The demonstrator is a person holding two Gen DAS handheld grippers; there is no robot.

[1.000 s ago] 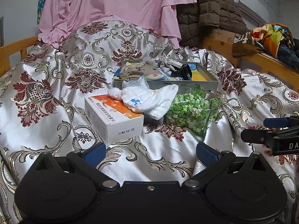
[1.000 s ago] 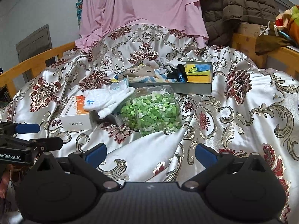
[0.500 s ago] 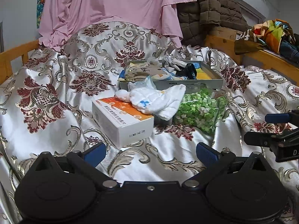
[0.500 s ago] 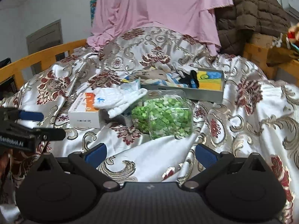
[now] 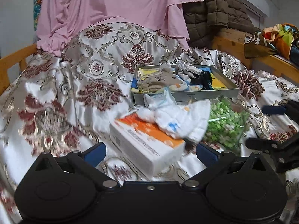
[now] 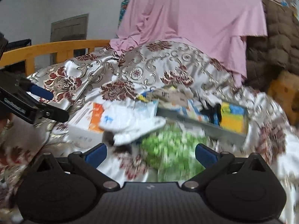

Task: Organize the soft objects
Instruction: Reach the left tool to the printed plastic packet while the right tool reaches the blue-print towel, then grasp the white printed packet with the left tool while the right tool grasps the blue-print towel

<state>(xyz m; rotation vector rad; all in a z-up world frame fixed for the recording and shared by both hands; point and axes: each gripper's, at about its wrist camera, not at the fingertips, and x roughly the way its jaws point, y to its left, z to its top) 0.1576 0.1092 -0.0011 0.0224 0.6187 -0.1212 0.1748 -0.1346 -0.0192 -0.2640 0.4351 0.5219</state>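
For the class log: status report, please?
Both claws, left and right, open, empty. White sock on orange box, untouched. Green bag alongside.

The bedspread (image 5: 104,71) is showing off shiny silver-white satin with maroon flowers and gold swirls. A plain pink sheet (image 5: 112,5) is hanging behind it, next to a brown quilted coat (image 5: 220,9). The box (image 5: 147,145) is looking white with an orange top, the white cloth (image 5: 183,121) is sporting a small blue mark, and the bag (image 5: 226,123) is glowing green.
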